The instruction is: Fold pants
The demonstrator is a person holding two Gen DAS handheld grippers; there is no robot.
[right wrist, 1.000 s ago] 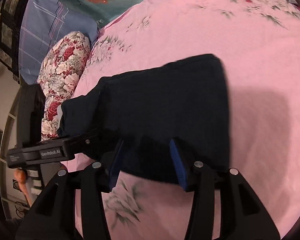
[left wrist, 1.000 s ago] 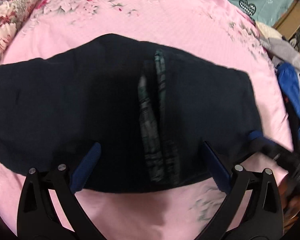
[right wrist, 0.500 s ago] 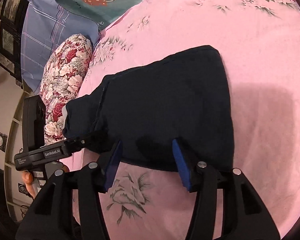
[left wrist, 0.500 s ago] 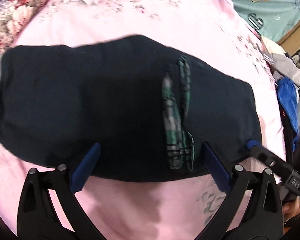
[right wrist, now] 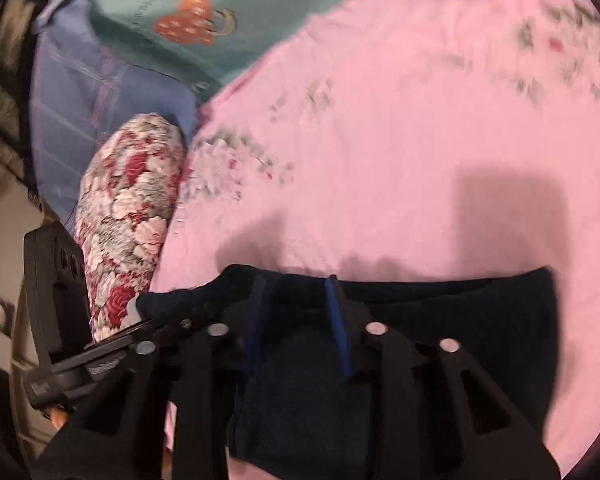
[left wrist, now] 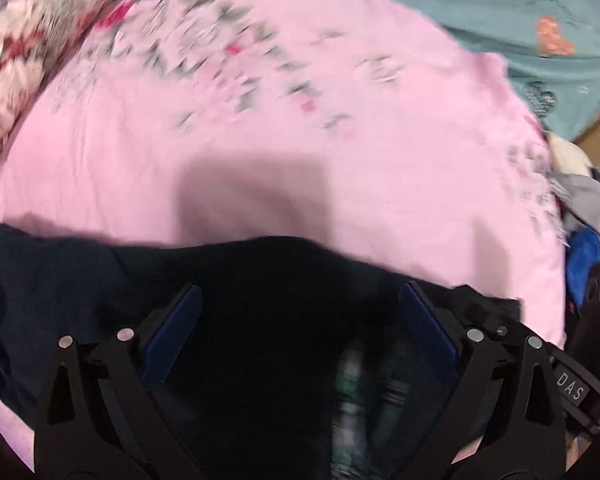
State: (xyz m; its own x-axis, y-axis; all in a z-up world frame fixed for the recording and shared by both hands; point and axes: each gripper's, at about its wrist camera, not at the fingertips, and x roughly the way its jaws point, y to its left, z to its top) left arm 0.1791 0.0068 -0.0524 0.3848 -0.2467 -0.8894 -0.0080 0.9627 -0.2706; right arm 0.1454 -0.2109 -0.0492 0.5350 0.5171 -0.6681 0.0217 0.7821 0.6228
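Dark navy pants (left wrist: 80, 300) lie flat on a pink floral bedsheet (left wrist: 300, 140), with a strip of green plaid lining (left wrist: 352, 400) showing. My left gripper (left wrist: 300, 308) hangs over the pants near their far edge, jaws wide and open, only cloth below. In the right wrist view the pants (right wrist: 460, 320) fill the lower part. My right gripper (right wrist: 296, 300) is over their far left corner; its jaws are closing with dark cloth between the blue pads, and a gap still shows. The picture is blurred by motion.
A floral bolster pillow (right wrist: 128, 216) lies along the bed's left side, and a teal blanket (right wrist: 180, 20) and blue checked cloth (right wrist: 80, 100) lie beyond it. A heap of other clothes (left wrist: 588, 208) sits at the right edge. Pink sheet (right wrist: 420, 140) stretches beyond the pants.
Both grippers have swept forward over the pants, which now sit low in both views. The right jaws have narrowed. The left jaws stay wide.
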